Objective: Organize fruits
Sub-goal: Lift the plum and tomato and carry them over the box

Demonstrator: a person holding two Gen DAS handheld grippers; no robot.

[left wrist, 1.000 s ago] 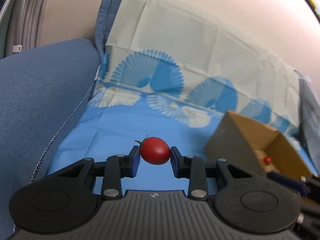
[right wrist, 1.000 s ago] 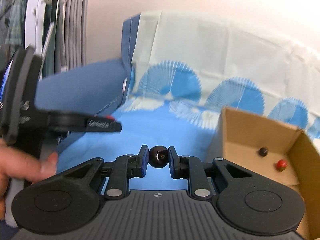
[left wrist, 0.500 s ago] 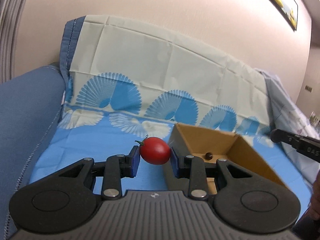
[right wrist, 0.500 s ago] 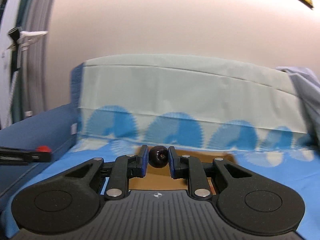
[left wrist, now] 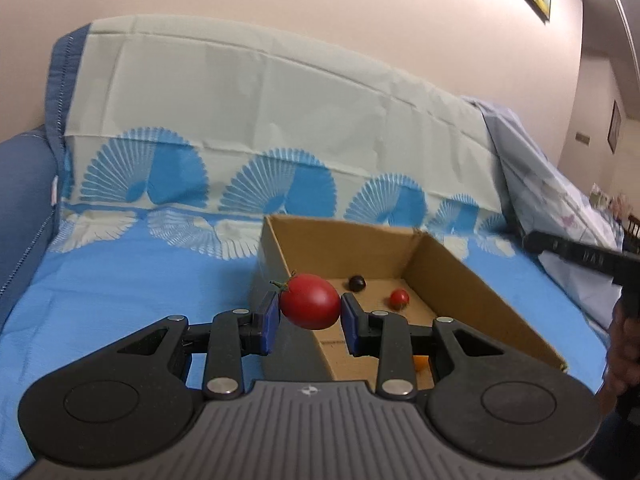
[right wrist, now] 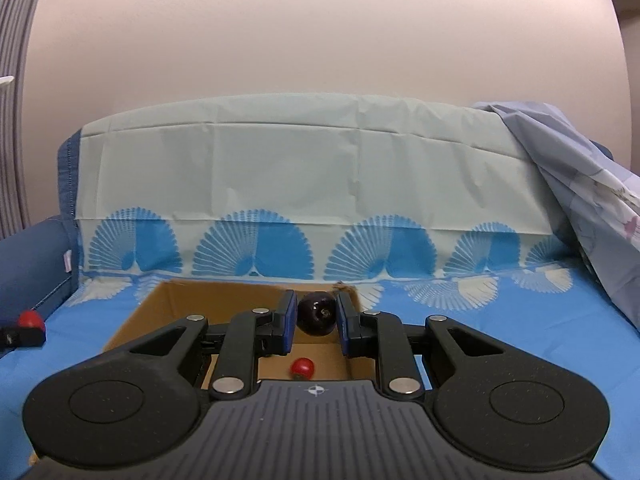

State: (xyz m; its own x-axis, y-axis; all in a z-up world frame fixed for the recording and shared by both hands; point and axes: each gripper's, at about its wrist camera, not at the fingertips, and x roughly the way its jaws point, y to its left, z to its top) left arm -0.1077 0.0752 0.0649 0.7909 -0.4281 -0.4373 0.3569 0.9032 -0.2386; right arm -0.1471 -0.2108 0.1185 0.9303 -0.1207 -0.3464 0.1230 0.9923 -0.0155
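Two grips | left fingers [left wrist: 276, 316] clamp red tomato [left wrist: 310, 301] | right fingers [right wrist: 286, 318] pinch dark grape [right wrist: 317, 314]

Each hand-held gripper [left wrist: 308, 318] is black with blue pads [right wrist: 289, 322], silver screws and a ribbed grey base.

Red tomato [left wrist: 310, 301] w/ green stem hangs over box [left wrist: 480, 280] edge, dark grape [right wrist: 317, 314] above box; inside lie small grape [left wrist: 357, 283] & cherry tomato [left wrist: 399, 297].

Glossy smooth tomato [left wrist: 310, 301], matt brown cardboard box [left wrist: 480, 300], creased cloth cover [left wrist: 260, 100], matt black plastic hand-held gripper [left wrist: 308, 318]
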